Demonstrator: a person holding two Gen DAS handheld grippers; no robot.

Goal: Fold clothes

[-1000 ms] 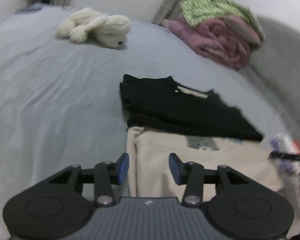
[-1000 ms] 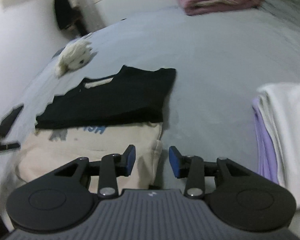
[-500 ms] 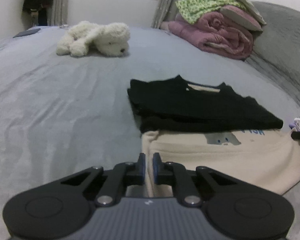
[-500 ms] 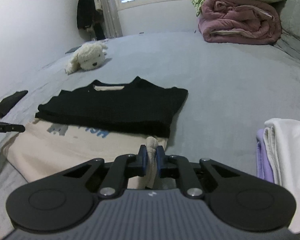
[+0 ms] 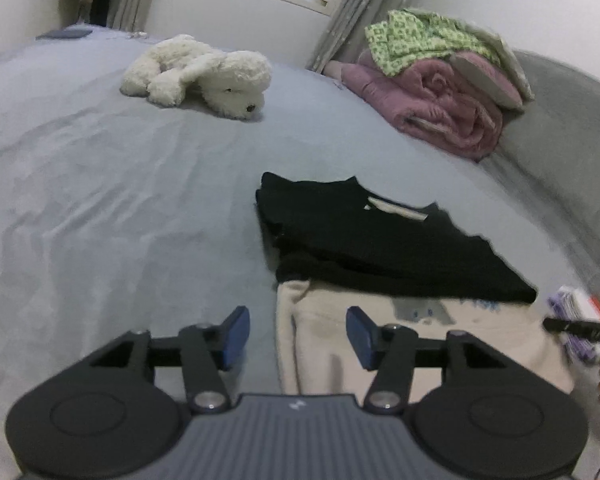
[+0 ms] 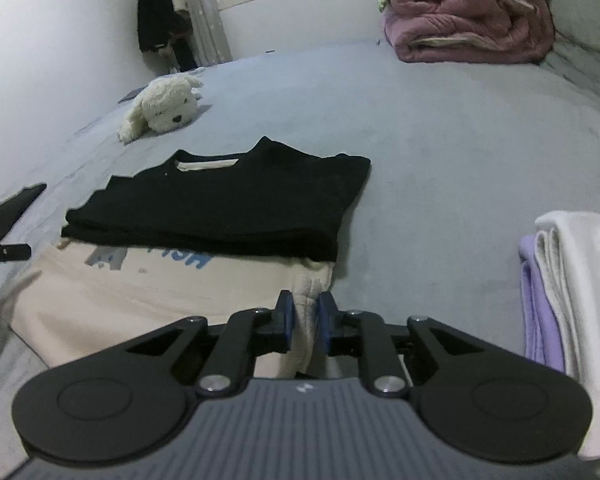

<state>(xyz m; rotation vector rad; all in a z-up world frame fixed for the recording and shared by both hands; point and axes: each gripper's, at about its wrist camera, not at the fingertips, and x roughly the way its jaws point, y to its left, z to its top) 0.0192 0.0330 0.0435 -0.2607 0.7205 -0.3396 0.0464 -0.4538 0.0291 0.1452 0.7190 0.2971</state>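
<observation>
A cream sweatshirt [image 5: 420,340] with a blue print lies flat on the grey bed. A folded black shirt [image 5: 380,240] rests across its far part. My left gripper [image 5: 298,328] is open and its jaws are opening; the cream sweatshirt's left edge lies below and between them, untouched. In the right wrist view, my right gripper [image 6: 305,316] pinches the right corner of the cream sweatshirt [image 6: 160,292]. A bunched fold fills the narrow gap, and its jaws are starting to open. The black shirt [image 6: 228,208] lies just beyond.
A white plush dog [image 5: 204,76] lies far back on the bed. A rolled pink blanket [image 5: 440,104] under green patterned cloth [image 5: 420,36] sits by the grey headboard. A folded white and lilac stack [image 6: 572,300] lies to the right, a dark item [image 6: 16,212] to the left.
Both grippers went from open to shut on the cream sweatshirt's near corners. The left has since opened wide and dropped its edge; the right still pinches its corner, slightly wider.
</observation>
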